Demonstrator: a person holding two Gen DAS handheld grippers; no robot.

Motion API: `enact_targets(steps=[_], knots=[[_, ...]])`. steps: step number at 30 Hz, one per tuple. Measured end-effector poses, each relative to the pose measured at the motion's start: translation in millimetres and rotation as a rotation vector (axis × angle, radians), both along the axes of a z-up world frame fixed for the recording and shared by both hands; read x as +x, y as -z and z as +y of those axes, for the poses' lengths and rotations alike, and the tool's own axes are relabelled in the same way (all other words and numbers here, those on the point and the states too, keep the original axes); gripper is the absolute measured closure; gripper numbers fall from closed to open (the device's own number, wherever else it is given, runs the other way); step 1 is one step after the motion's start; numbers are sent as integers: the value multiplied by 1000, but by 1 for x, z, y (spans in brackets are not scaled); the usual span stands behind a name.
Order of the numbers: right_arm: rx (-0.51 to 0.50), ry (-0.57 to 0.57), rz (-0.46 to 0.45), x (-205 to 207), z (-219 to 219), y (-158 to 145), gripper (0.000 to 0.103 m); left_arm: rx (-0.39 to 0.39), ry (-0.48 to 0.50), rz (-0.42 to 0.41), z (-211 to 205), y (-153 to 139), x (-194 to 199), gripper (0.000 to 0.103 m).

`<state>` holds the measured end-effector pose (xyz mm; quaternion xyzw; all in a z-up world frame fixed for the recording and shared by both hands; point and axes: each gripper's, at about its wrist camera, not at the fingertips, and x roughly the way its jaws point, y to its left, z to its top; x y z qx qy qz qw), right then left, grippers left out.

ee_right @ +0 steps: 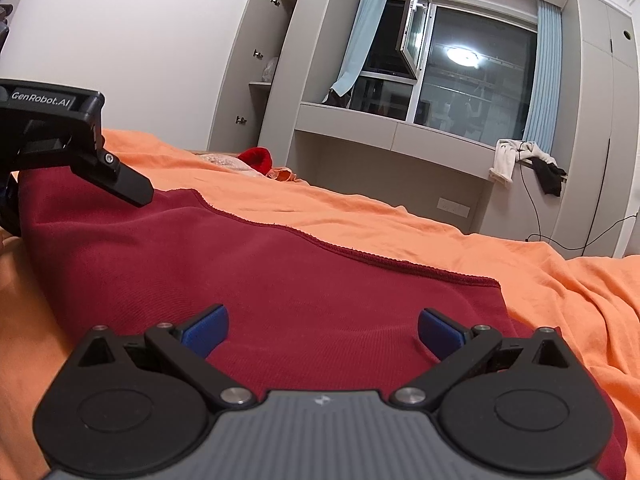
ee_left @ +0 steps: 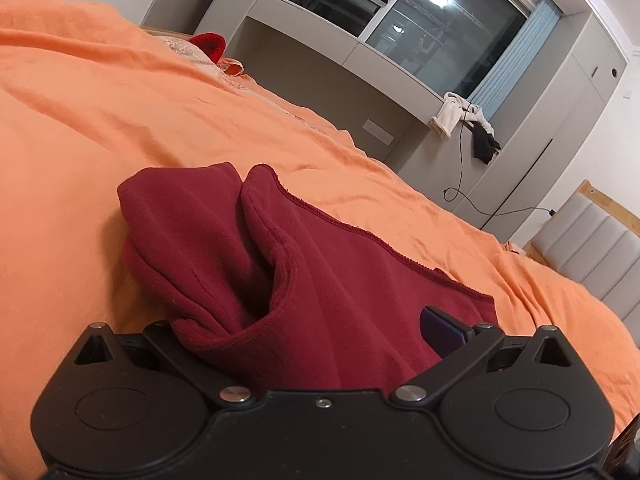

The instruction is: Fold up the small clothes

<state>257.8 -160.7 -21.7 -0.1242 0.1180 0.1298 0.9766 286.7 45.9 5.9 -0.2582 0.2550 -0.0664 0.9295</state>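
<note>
A dark red knit garment (ee_left: 328, 264) lies on the orange bed sheet (ee_left: 100, 120). In the left wrist view its near part is bunched into a raised fold between the wide-apart fingers of my left gripper (ee_left: 316, 328). The cloth hides the left finger; the right blue pad (ee_left: 440, 330) shows. My right gripper (ee_right: 322, 330) is open, both blue pads (ee_right: 206, 330) resting low over the flat garment (ee_right: 240, 264), nothing pinched. The left gripper (ee_right: 116, 178) shows in the right wrist view at the garment's far left edge.
A bright red item (ee_right: 256, 158) and pale patterned cloth lie at the bed's far end. Beyond stand a grey window ledge (ee_right: 392, 132) with hanging clothes (ee_right: 504, 160), a dangling cable, and an open cupboard. A padded headboard (ee_left: 592, 240) is on the right.
</note>
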Motion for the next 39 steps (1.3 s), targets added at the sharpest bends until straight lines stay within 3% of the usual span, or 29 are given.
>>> enact_targets(steps=[9,15,22,31,37,39], knots=[[-37,32,-51,-6,2,1,0,-11,-18,-11,2,2,1,1],[-35,-13,9,-6,-7,-17,0,17,-38,-14,-2,3,1,1],[-58,-36,16,-23,-27,-35,0,26,-82,-12,-6,3,0,1],[6,-24,-33,-46,-70,-53,0,94,-107,-21,-13,4,-2,1],[77,50,82,-29,-98,-47,0,143,-137,-38,-18,3,-4,2],[102,66,114,-25,-108,-44,0,153,-164,-38,-19,3,-5,9]])
